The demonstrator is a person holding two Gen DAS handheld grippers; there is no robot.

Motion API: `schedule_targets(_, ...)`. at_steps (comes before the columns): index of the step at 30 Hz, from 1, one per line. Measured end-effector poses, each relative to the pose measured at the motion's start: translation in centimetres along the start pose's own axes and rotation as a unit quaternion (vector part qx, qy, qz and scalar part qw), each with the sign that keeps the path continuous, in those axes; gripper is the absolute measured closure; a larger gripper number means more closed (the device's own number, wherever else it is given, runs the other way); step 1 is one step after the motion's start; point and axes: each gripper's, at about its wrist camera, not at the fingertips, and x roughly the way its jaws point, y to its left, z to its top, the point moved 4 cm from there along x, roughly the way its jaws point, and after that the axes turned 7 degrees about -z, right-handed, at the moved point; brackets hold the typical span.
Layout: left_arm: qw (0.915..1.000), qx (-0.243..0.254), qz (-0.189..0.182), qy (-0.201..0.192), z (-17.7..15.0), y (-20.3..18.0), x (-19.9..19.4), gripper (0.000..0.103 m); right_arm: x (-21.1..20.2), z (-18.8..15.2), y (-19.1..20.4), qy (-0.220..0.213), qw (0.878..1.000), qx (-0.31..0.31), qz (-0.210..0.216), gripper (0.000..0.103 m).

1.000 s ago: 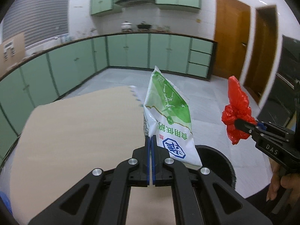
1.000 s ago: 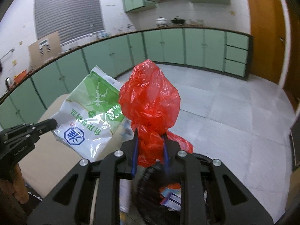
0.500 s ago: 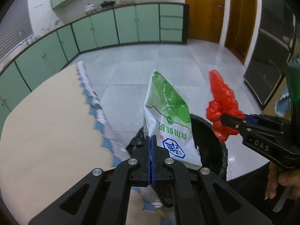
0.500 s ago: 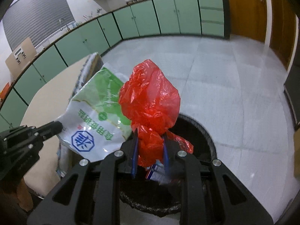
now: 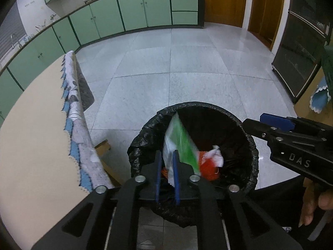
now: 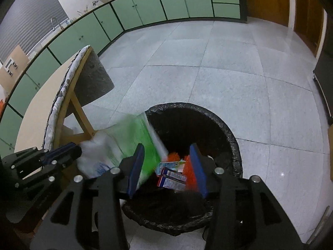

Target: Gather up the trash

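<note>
- Left hand-held gripper point(image 5: 166, 162): jaws have just been opening, now slightly apart; green-and-white bag point(image 5: 180, 145) is between the blue pads, blurred, whether they press on it I cannot tell.
- Bag: glossy plastic, green panel, white edges; long axis steep, top corner tilted up and away over the bin.
- Right hand-held gripper point(image 6: 167, 162): jaws have just been opening, wide apart, nothing between.
- Red bag point(image 5: 208, 164): crumpled, lying inside the black-lined bin point(image 5: 252, 145) among cartons.
- Desk point(image 5: 35, 137) just left of the bin.

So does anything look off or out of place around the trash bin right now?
Nothing spilled. The green and white bag is blurred, dropping between the left gripper pads into the black-lined bin; the red bag already lies inside.
</note>
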Motion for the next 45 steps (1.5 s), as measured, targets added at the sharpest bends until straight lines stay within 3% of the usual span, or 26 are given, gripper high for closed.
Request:
schedule_targets(2,1.0,0.002,0.0,-0.001,-0.2,-0.3,0.1,0.08,-0.1,-0.1,0.0,-0.002,1.0,-0.003,-0.003,0.058)
schedule_targets(6,1.0,0.0,0.001,0.0,-0.5,-0.2,0.1,0.076,-0.5,-0.3,-0.1,-0.008,1.0,-0.006,-0.008,0.057)
schedule_targets(8,0.9999,-0.006,0.005,-0.006,-0.7,0.1,-0.4,0.063,-0.6,-0.3,-0.2,-0.009,1.0,-0.005,-0.012,0.054)
schedule_targets(13,0.9995,-0.023,0.01,-0.021,-1.4,1.1,-1.8,0.059,-0.9,-0.5,0.0,-0.012,1.0,-0.011,-0.021,0.047)
schedule_targets(27,0.9941,-0.061,0.03,-0.084,-2.5,4.2,-9.0,0.035,-5.1,-2.2,2.1,-0.035,0.998,-0.038,-0.031,0.028)
schedule_targets(32,0.9905,-0.083,0.039,-0.103,-3.5,5.4,-11.7,0.022,-7.9,-2.4,3.2,-0.054,0.996,-0.049,-0.042,0.015)
schedule_targets(38,0.9849,-0.105,0.058,-0.124,-4.6,7.0,-15.8,0.009,-11.2,-2.9,4.9,-0.067,0.994,-0.065,-0.058,0.009)
schedule_targets(42,0.9789,-0.13,0.071,-0.141,-5.8,8.0,-18.7,0.006,-13.4,-3.2,6.5,-0.072,0.993,-0.076,-0.055,0.007)
schedule_targets(45,0.9756,-0.134,0.091,-0.148,-6.7,8.5,-20.5,0.006,-15.3,-3.3,7.8,-0.083,0.99,-0.085,-0.079,0.006)
